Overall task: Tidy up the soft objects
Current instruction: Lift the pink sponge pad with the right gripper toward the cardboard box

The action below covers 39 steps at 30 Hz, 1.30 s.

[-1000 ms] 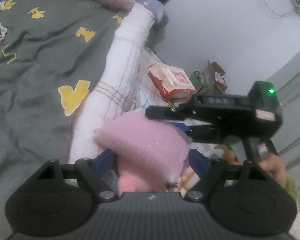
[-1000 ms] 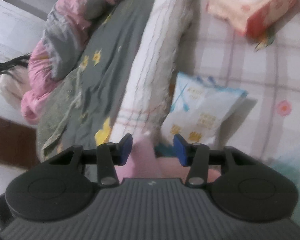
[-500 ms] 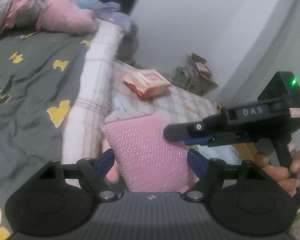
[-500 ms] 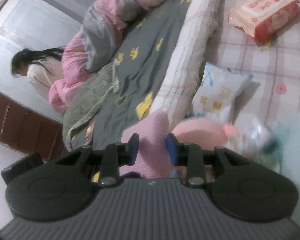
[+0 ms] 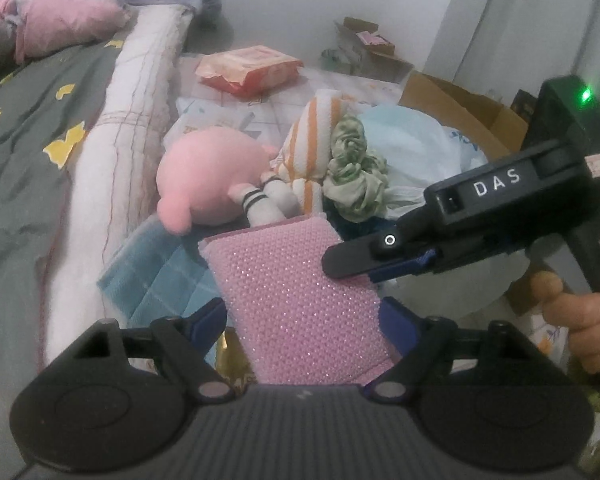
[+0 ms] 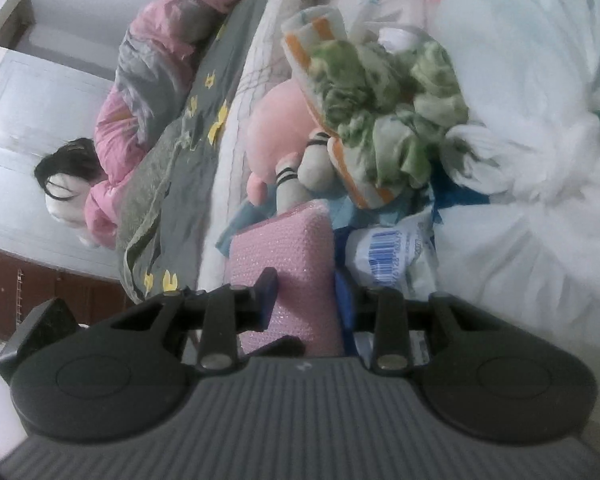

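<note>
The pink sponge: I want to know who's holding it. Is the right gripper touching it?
Touching. In the right wrist view, the right gripper has its blue pads pressed on both sides of the pink sponge.

The sponge (image 5: 300,300) is pink with a fine dotted weave that glitters. Beyond it lies a plain pink plush (image 5: 208,176), and beside that a pair of white socks (image 5: 260,200) ringed with black stripes. The rolled cloth (image 5: 312,128) is white with orange stripes; the crumpled fabric (image 5: 356,172) on its right is mottled green. Near left, a towel (image 5: 156,272) is light blue with a pale check. The bed cover (image 5: 28,128) on the left is dark grey with yellow shapes. The far packet (image 5: 252,68) is orange-red and pale pink.
</note>
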{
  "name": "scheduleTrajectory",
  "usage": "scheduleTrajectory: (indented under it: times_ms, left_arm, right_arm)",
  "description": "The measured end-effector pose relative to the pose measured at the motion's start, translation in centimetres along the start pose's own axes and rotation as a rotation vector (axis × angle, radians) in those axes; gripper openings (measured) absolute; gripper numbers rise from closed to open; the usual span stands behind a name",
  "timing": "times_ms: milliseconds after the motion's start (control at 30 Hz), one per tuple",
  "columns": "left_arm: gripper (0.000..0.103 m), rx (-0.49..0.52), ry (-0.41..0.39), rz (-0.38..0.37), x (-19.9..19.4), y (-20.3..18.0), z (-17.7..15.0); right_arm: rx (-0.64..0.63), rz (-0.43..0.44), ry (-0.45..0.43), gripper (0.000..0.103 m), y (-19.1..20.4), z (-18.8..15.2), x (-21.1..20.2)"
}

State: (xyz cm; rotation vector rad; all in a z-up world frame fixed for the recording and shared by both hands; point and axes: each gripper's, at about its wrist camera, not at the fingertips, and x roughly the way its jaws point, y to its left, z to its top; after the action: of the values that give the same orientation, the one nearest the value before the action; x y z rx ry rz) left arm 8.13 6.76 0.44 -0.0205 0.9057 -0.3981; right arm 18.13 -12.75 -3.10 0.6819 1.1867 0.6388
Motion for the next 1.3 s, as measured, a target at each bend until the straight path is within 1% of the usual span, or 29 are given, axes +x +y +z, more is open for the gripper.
scheduleTrajectory:
  times_ms: [100, 167, 333, 533, 700, 767, 900, 1000, 1100, 1200, 1300]
  left_arm:
    - [0.088, 0.006, 0.008, 0.014, 0.6, -0.3, 0.1]
    - [0.088, 0.02, 0.007, 0.044, 0.8, -0.8, 0.1]
    - [0.088, 0.077, -0.016, 0.103, 0.1, -2.4, 0.6]
    - [0.087, 0.148, -0.112, 0.176, -2.4, -4.5, 2.2]
    - [0.087, 0.168, -0.171, 0.171, -3.7, -6.1, 4.7]
    - [0.087, 0.179, -0.191, 0.161, -3.9, -7.1, 6.0]
    - [0.087, 0.233, -0.228, 0.131, -3.1, -9.6, 8.8]
    - [0.087, 0.277, -0.241, 0.085, -2.0, -12.2, 11.4]
    - [0.087, 0.306, -0.22, 0.018, -0.1, -14.8, 14.1]
    - [0.087, 0.316, -0.17, -0.061, 2.5, -17.7, 17.0]
    - [0.087, 0.322, -0.111, -0.123, 5.7, -20.9, 19.7]
  right_arm:
    - [-0.049, -0.03, -0.011, 0.03, 0.6, -0.6, -0.1]
    - [-0.065, -0.042, -0.014, 0.031, 0.9, -0.8, 0.2]
    - [-0.058, -0.049, -0.021, 0.031, 1.4, -0.7, -0.1]
    - [-0.106, -0.032, -0.058, 0.031, 3.9, -0.4, -2.0]
    - [-0.154, -0.017, -0.124, 0.031, 5.7, 0.6, -5.0]
    - [-0.161, -0.011, -0.149, 0.031, 5.9, 1.2, -6.5]
    - [-0.154, -0.013, -0.204, 0.031, 5.7, 2.5, -9.5]
    - [-0.129, -0.02, -0.25, 0.031, 4.9, 3.6, -12.3]
    - [-0.103, -0.054, -0.31, 0.031, 3.4, 4.9, -15.7]
    - [-0.06, -0.085, -0.362, 0.032, 1.3, 6.2, -18.9]
    - [0.001, -0.119, -0.402, 0.032, -2.0, 7.7, -22.4]
